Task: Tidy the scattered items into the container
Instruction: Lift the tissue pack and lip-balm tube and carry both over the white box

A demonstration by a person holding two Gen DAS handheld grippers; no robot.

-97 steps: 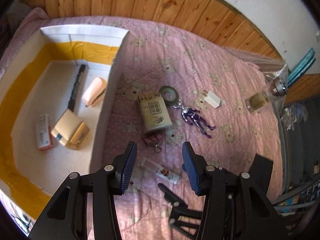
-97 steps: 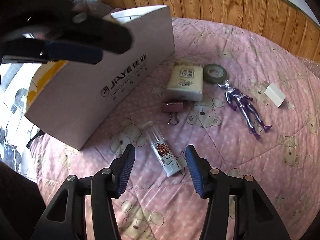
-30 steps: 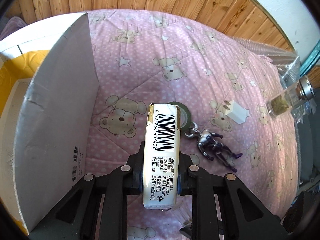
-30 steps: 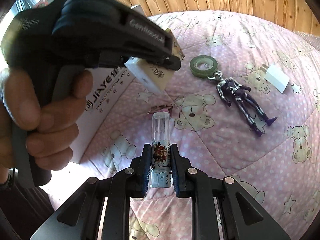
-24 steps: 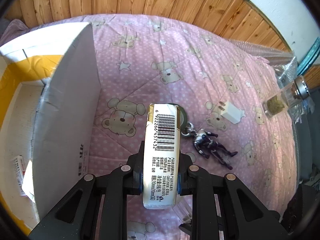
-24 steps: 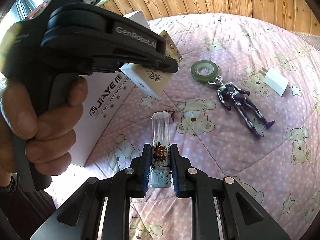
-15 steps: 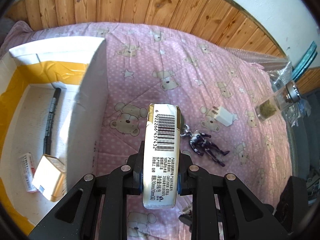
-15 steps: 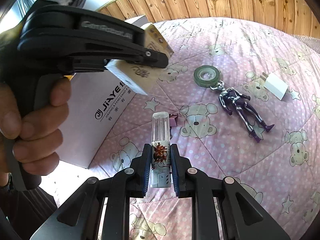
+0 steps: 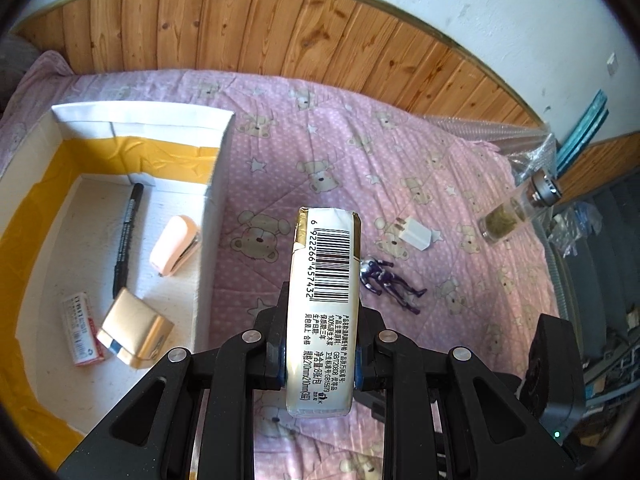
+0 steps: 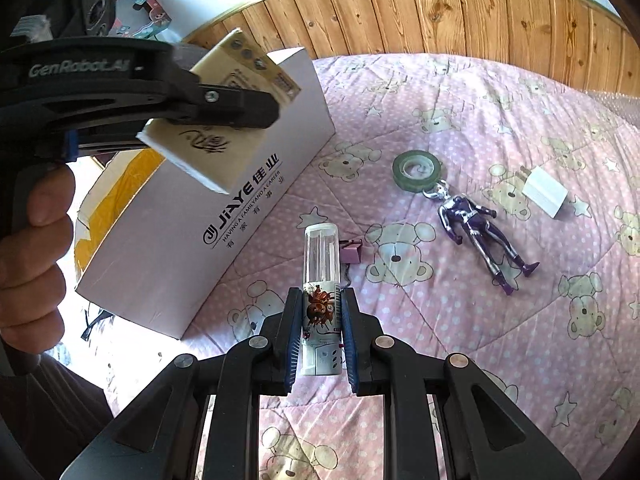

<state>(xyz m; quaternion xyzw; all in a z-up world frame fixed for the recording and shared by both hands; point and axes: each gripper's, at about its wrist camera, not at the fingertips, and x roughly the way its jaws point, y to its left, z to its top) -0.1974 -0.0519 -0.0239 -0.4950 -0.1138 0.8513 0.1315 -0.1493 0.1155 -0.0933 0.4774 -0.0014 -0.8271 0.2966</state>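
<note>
A pink quilt printed with bears and stars (image 10: 460, 320) covered the bed below wood panelling. Nearest, the right gripper (image 10: 319, 340) was clamped on a clear-capped white tube with a cartoon label (image 10: 322, 300), held above the quilt. The left gripper (image 9: 320, 354) pinched a cream tissue pack with a barcode (image 9: 326, 300), raised beside the open white cardboard box with yellow tape inside (image 9: 208, 216). Farther off lay a purple toy figure (image 10: 478, 232) and green tape roll (image 10: 416, 170).

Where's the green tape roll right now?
In the right wrist view the green tape roll lies flat on the pink quilt, right of the white box, touching the head of the purple figure.
</note>
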